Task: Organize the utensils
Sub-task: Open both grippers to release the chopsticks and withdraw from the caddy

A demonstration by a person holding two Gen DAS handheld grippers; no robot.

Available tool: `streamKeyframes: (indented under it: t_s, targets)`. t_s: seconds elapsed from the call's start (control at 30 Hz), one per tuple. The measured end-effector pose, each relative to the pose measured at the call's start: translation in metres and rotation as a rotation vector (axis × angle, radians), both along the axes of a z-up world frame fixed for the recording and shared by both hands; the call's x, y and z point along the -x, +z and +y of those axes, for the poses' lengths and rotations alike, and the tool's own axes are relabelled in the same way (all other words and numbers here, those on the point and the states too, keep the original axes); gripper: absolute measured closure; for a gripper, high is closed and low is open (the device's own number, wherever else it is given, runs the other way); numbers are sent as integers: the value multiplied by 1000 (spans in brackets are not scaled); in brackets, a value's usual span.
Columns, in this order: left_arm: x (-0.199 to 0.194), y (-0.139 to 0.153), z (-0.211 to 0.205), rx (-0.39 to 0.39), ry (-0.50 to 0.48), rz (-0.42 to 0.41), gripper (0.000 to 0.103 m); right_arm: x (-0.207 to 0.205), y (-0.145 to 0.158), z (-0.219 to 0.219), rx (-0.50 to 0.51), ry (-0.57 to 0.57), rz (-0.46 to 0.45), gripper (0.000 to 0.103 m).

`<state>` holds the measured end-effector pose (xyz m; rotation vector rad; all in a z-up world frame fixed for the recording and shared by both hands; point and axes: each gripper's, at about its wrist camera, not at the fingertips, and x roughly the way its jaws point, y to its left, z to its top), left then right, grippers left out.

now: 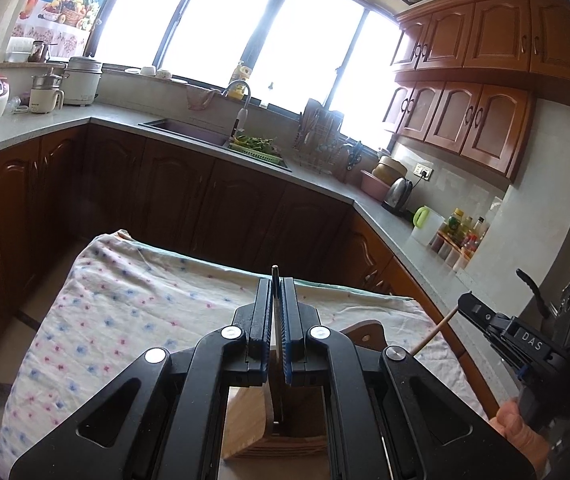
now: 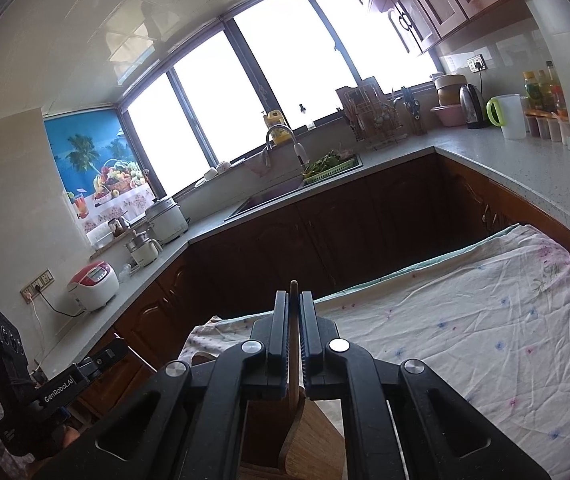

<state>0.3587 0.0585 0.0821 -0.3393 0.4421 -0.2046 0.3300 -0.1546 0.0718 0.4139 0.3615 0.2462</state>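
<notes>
My left gripper (image 1: 276, 312) clamps a thin metal utensil (image 1: 275, 280) above the wooden holder (image 1: 281, 444); my right gripper (image 2: 293, 320) clamps a wooden stick (image 2: 293, 344) over the cloth-covered table (image 2: 465, 320).

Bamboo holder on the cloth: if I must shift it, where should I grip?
Likely the thin curved side panel of the bamboo holder, from above, jaws astride its top edge; the body looks too wide. First free a gripper: the left gripper clamps a metal utensil, the right gripper a wooden stick.
</notes>
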Motion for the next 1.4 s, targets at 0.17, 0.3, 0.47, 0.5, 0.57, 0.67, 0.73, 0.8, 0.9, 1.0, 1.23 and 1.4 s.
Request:
streamKeyframes:
  t_s: [0.17, 0.3, 0.47, 0.5, 0.57, 0.67, 0.73, 0.8, 0.9, 1.0, 1.23, 1.4]
  targets:
    - [-2, 1, 1, 2, 1, 12, 100, -2, -4, -1, -5, 3, 15, 97]
    - [1, 4, 5, 14, 0, 22, 69, -1, -2, -2, -13, 13, 14, 93]
    - [12, 8, 7, 1, 6, 6, 59, 7, 2, -6, -29, 21, 3, 56]
    - [15, 8, 8, 0, 3, 6, 59, 10, 3, -6, -29, 23, -2, 53]
    - [21, 7, 8, -11, 3, 10, 54, 15, 4, -7, -26, 32, -2, 50]
    - [32, 5, 9, -19, 9, 19, 47, 24, 2, -10, -33, 50, 2, 30]
    - [40, 2, 11, -24, 18, 31, 40, 33, 1, -13, -38, 54, -2, 17]
    - [49, -1, 13, -23, 22, 41, 35, 43, -1, -16, -39, 53, 2, 15]
    - [63, -6, 16, -24, 32, 63, 28, 58, -4, -19, -23, 55, 14, 13]
    - [80, -12, 18, -20, 35, 78, 27, 78, -8, -23, -1, 50, 18, 13]
    - [117, -33, 11, -8, 15, 152, 24, 125, -27, -34, 48, 25, 58, 7]
    - [140, -53, -2, -30, -16, 215, 23, 156, -49, -43, 91, 1, 120, 7]
